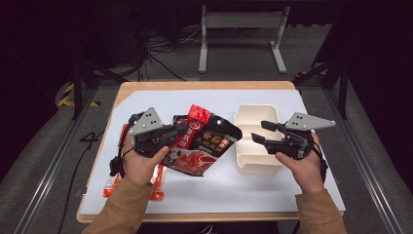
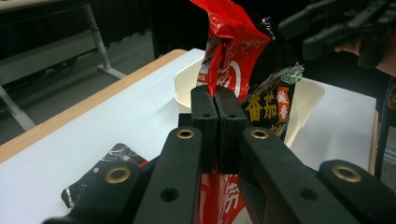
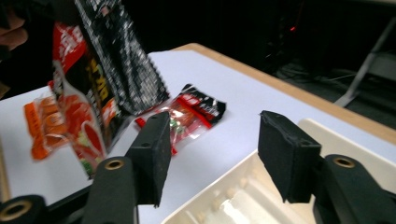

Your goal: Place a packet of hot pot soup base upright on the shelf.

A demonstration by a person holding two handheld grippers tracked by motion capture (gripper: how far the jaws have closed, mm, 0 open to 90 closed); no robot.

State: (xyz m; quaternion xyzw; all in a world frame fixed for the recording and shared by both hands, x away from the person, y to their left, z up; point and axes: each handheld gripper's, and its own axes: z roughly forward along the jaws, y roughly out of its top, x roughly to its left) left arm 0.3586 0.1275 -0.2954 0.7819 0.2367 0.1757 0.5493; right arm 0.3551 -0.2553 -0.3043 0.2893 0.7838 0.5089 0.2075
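Observation:
A large red and black sauce pouch [image 1: 204, 141] hangs tilted above the white mat, its red top corner pointing away from me. My left gripper [image 1: 178, 130] is shut on the pouch's left edge; in the left gripper view the pads [image 2: 217, 100] pinch the foil of the pouch [image 2: 233, 46]. A cream compartment tray [image 1: 256, 109] lies just right of the pouch. My right gripper [image 1: 259, 131] hovers over the tray's left side, open with nothing between its fingers. In the right gripper view the jaws [image 3: 215, 140] stand apart above the tray [image 3: 233, 205], with the pouch [image 3: 93, 93] at the left.
An orange packet [image 1: 109, 187] lies under my left forearm near the front edge, seen too as the orange packet [image 3: 39, 126]. A small red and black sachet [image 3: 196, 109] rests on the white mat [image 1: 292, 195]. A metal stand [image 1: 241, 22] is beyond the table.

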